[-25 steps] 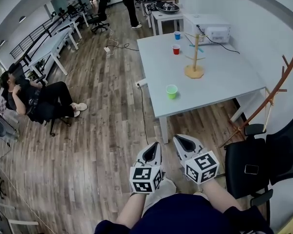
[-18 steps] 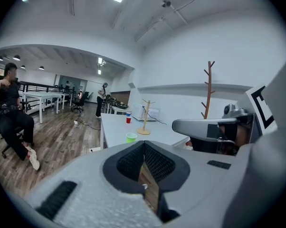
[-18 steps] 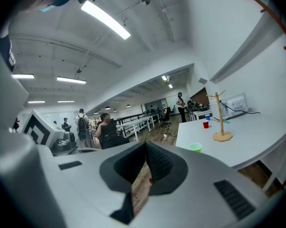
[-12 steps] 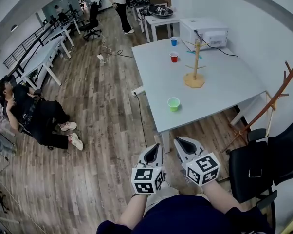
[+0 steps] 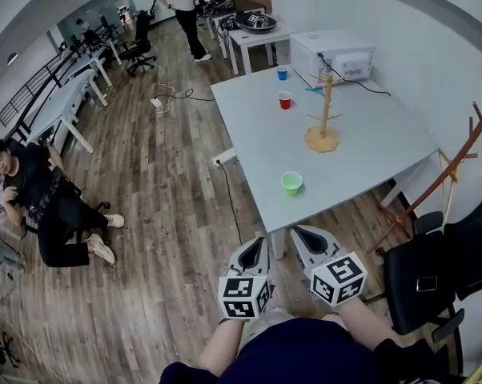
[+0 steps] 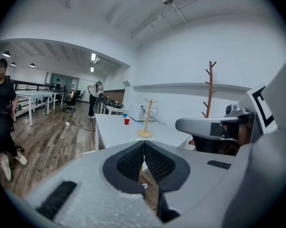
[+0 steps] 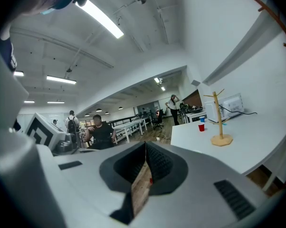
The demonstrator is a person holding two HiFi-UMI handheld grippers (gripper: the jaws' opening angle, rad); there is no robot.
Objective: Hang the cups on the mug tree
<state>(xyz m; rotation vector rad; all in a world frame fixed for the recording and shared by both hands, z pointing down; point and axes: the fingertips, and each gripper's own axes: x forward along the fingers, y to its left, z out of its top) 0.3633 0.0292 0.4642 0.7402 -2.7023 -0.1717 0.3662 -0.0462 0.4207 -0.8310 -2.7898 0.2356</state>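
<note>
A wooden mug tree (image 5: 323,118) stands on the grey table (image 5: 369,146), also seen as the mug tree (image 6: 146,119) and the mug tree (image 7: 220,122). A green cup (image 5: 291,183) sits near the table's front edge. A red cup (image 5: 285,100) and a blue cup (image 5: 282,73) stand farther back; the red cup (image 7: 201,127) shows in the right gripper view too. My left gripper (image 5: 254,251) and right gripper (image 5: 306,238) are held side by side in front of the table, both shut and empty, short of the table edge.
A white box (image 5: 333,53) with a cable sits at the table's far end. A black chair (image 5: 433,270) and a coat stand (image 5: 445,166) are to the right. A seated person (image 5: 41,206) is at the left, another person (image 5: 185,14) stands far back by desks.
The view has drawn closer to the table, which now sits lower and nearer in the head view. Both grippers stay shut, side by side.
</note>
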